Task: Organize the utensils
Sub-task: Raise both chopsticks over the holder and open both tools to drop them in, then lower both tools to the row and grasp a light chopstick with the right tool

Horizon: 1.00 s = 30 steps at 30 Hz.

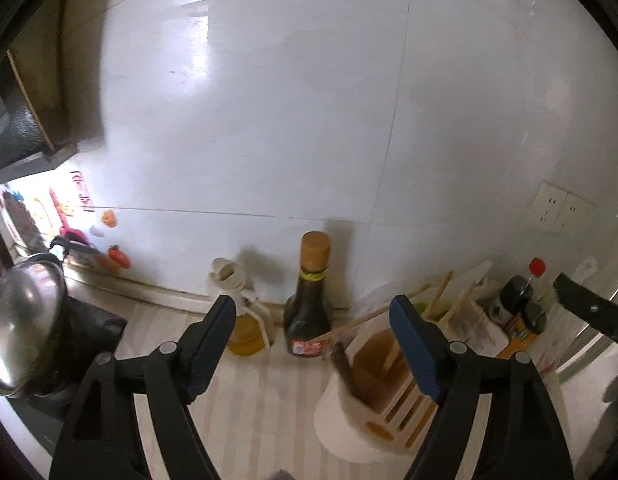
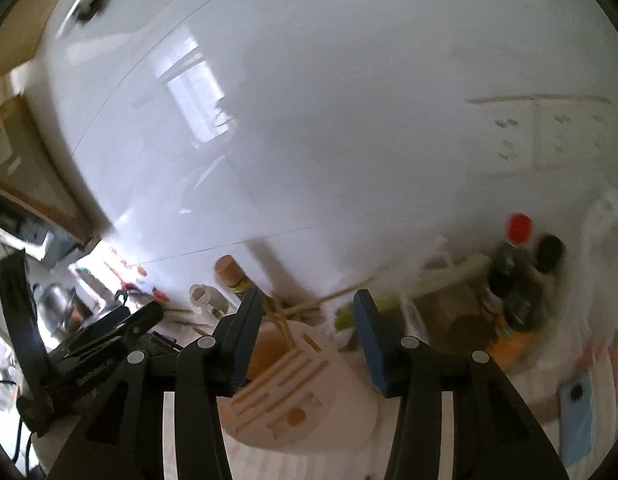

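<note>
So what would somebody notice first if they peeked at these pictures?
Probably the tall dark sauce bottle with its tan cap, standing against the white wall. To its right sits a white utensil holder with chopsticks poking out. The open left gripper and right gripper hang in front, holding nothing.

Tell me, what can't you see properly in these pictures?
- Utensil holder: left wrist view, the left gripper finger covers its right side.
- Red-capped bottle: right wrist view, motion blur hides its label.
- Dark bottle: label print too small.
- Blue phone: blurred near the edge.
</note>
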Each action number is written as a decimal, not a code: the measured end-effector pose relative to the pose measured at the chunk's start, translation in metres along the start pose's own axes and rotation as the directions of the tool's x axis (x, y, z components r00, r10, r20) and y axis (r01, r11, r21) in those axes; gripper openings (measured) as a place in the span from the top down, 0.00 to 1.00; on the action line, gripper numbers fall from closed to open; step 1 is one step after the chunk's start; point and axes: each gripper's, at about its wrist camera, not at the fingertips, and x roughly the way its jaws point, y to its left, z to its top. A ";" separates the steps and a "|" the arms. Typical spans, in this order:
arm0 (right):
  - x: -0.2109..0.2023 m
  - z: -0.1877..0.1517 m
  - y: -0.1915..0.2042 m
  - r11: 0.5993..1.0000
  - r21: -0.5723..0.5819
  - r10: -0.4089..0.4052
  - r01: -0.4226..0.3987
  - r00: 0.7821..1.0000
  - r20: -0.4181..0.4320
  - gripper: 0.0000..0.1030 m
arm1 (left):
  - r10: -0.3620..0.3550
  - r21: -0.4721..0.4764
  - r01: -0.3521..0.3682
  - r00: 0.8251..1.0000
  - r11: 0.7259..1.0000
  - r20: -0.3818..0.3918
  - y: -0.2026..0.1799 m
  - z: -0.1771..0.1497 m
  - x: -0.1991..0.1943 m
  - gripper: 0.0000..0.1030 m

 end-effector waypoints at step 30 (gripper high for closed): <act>0.018 -0.265 -0.192 0.900 -0.002 -0.331 0.435 0.681 -0.653 0.69 | 0.041 0.136 0.056 0.783 0.989 -0.621 -0.089 -0.283 0.070 0.47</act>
